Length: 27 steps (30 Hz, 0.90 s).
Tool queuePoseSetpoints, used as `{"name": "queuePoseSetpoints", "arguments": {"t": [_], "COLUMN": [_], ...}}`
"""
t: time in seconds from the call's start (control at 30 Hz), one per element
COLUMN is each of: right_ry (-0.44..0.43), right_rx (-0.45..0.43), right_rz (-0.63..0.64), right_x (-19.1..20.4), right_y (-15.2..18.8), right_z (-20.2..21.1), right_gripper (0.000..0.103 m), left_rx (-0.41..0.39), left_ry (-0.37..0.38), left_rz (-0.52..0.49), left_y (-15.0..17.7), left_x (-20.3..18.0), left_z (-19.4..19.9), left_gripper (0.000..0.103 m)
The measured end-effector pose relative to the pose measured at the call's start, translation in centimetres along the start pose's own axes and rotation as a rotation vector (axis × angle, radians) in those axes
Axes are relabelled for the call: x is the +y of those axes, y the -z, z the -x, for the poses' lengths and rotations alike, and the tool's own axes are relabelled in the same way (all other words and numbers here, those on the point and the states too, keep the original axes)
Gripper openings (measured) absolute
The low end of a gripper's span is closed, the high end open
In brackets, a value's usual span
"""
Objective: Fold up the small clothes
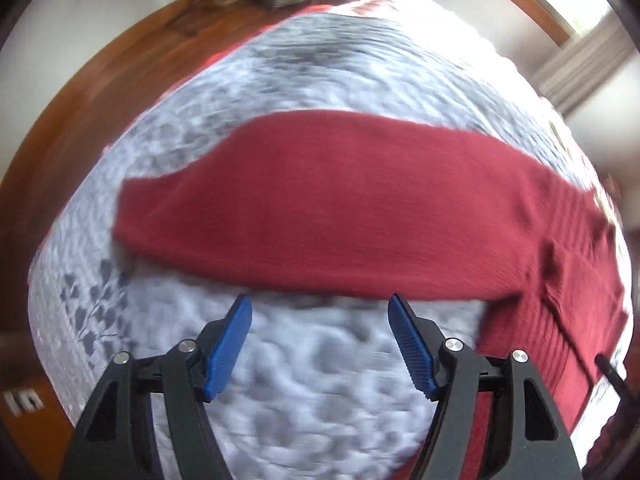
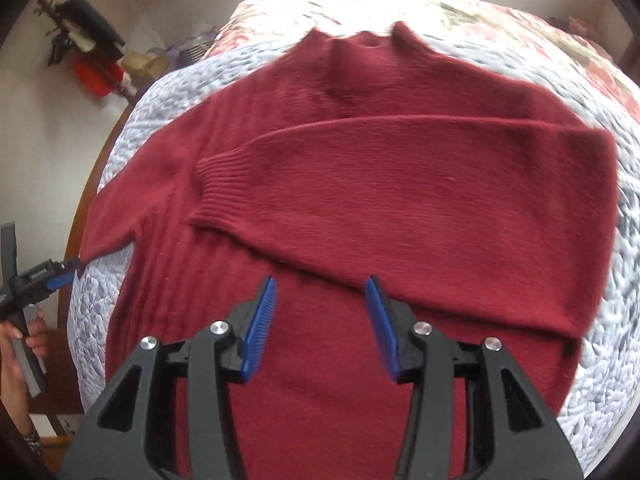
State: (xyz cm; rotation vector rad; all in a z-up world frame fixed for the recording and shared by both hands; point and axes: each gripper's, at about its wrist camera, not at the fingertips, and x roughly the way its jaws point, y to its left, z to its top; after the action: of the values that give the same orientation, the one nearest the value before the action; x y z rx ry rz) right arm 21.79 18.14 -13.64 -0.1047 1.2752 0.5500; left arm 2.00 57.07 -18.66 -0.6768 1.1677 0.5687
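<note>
The right gripper (image 2: 320, 316) hovers with its blue pads spread wide and nothing between them, low over the body of a dark red knitted sweater (image 2: 360, 208), just short of the lower edge of the sleeve that lies folded across the chest, ribbed cuff (image 2: 218, 188) toward the left. The sweater lies flat on a bed under a pale quilted bedspread (image 2: 624, 248), neck (image 2: 362, 42) away from the camera.

The left gripper (image 1: 320, 330) is likewise wide apart and empty, poised over bare bedspread (image 1: 304, 392) just in front of the other sleeve (image 1: 320, 208), which stretches out sideways, unfolded. In the right wrist view the left gripper's (image 2: 60, 276) tip shows at the far left, near that sleeve's end, with a hand (image 2: 24, 344) on its handle.

The step in hand looks to be the second sleeve. To do it well, I would take the cuff end with the left gripper, pinching only the sleeve and not the bedspread beneath, lift just enough to clear the cloth, and carry it across to lie over the first sleeve, edges parallel. The right gripper could press lightly on the body near the shoulder so the knit does not drag. The fabric is soft and may bunch; a slow, level carry should keep it flat.
</note>
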Motion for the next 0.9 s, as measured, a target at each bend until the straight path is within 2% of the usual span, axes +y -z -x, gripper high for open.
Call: {"name": "queuePoseSetpoints", "arguments": {"t": [0.17,0.33,0.5,0.67,0.77,0.9], "right_ry": [-0.006,0.027,0.061,0.076,0.084,0.092], "right_rx": [0.014,0.027,0.032,0.032,0.032,0.034], "right_rz": [-0.008,-0.009,-0.009,-0.001,-0.004,-0.018], "right_x": [2.4,3.5,3.8,4.5,4.4,3.5], "right_y": [-0.6,-0.6,-0.7,-1.2,-1.3,-1.1], "right_z": [-1.7,-2.7,-3.2,-4.0,-4.3,-4.2], "right_gripper": [0.046,0.046,0.046,0.046,0.046,0.046], "left_rx": [0.041,0.091,0.098,0.082,0.065,0.032], "left_ry": [0.096,0.201,0.276,0.310,0.286,0.233], "left_rz": [0.220,0.399,0.508,0.594,0.623,0.630], "left_y": [-1.3,-2.1,-3.0,-3.7,-4.1,-4.0], "left_x": [7.5,11.7,14.4,16.1,16.7,17.2], "left_z": [-1.3,-4.4,-6.7,-7.9,-8.3,-8.0], "left_gripper": [0.070,0.069,0.069,0.069,0.057,0.029]}}
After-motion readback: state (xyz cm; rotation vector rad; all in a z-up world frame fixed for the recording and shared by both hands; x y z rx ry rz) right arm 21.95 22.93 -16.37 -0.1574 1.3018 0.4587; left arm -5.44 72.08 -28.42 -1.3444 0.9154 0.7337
